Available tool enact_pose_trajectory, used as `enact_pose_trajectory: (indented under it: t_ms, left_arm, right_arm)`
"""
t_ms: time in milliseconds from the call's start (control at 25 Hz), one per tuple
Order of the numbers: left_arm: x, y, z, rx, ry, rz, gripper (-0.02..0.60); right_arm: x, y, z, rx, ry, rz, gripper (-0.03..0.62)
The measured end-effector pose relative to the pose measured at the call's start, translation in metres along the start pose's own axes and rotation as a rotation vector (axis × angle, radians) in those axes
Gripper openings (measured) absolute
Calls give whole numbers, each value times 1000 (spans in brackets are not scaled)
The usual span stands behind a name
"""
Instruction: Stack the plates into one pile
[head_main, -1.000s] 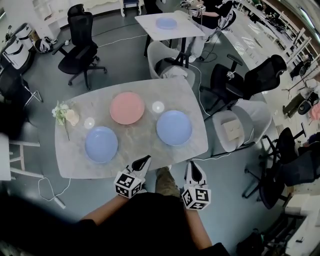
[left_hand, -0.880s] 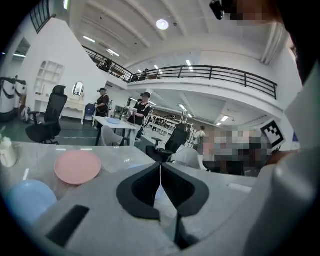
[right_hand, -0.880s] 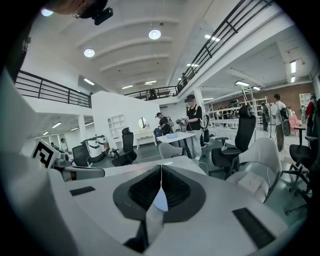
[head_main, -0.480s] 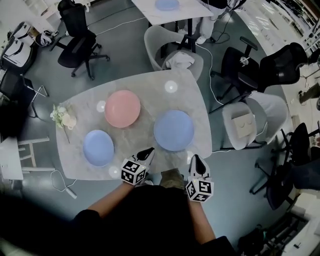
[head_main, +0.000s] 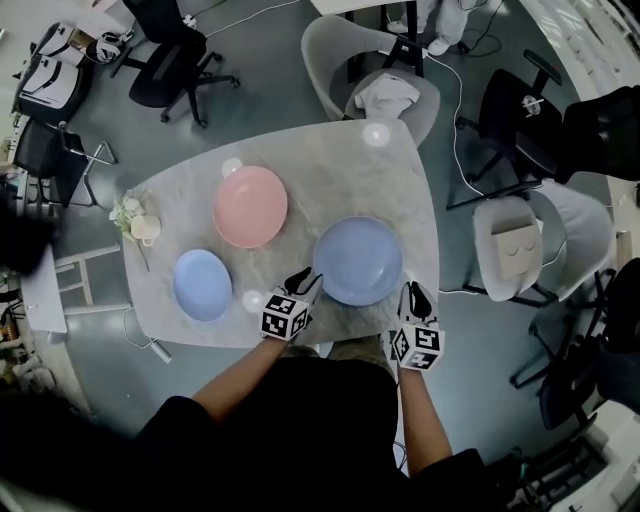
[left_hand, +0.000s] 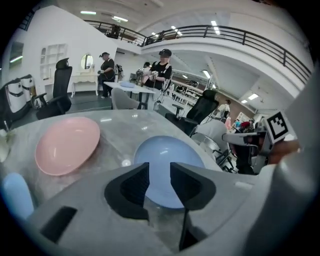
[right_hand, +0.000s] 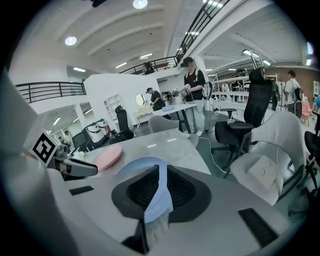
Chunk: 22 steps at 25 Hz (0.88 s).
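While the small blue plate (head_main: 202, 285) lies well to the left of the left gripper (head_main: 303, 279) and the pink plate (head_main: 250, 206) lies ahead of it to the left, its jaws have just been opening and stand slightly apart on nothing. The large blue plate (head_main: 358, 260) lies just ahead of them. At that plate's right edge, the right gripper (head_main: 413, 293) has its jaws a mere slit apart, with the plate's rim showing through.
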<state>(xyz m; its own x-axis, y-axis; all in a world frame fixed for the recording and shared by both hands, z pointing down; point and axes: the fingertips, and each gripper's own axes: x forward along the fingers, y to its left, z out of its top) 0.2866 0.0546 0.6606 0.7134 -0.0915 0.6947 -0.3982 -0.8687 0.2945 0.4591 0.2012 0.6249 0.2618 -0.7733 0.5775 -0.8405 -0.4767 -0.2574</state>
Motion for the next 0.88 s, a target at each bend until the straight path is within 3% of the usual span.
enact_pose_trajectory:
  t_ms: [200, 320, 520, 680, 760, 880]
  left_arm:
    - [36, 27, -19, -138, 107, 73, 154]
    - [47, 42, -35, -225, 159, 122, 179]
    - [64, 51, -56, -247, 208, 138, 218]
    - [71, 48, -64, -296, 202, 132, 178]
    - [73, 45, -68, -320, 196, 116, 107]
    - [76, 48, -70, -340, 194, 98, 84]
  right_arm:
    - [44, -24, -13, -30, 90, 33, 19]
    - [66, -32, -22, -45, 156, 58, 74]
    - [95, -40, -41, -28, 228, 67, 78]
    - [110, -35, -55, -50, 297, 95, 78]
    - [113, -33, -60, -44, 316, 109, 78]
    - [117, -31, -63, -45, 332, 100, 77]
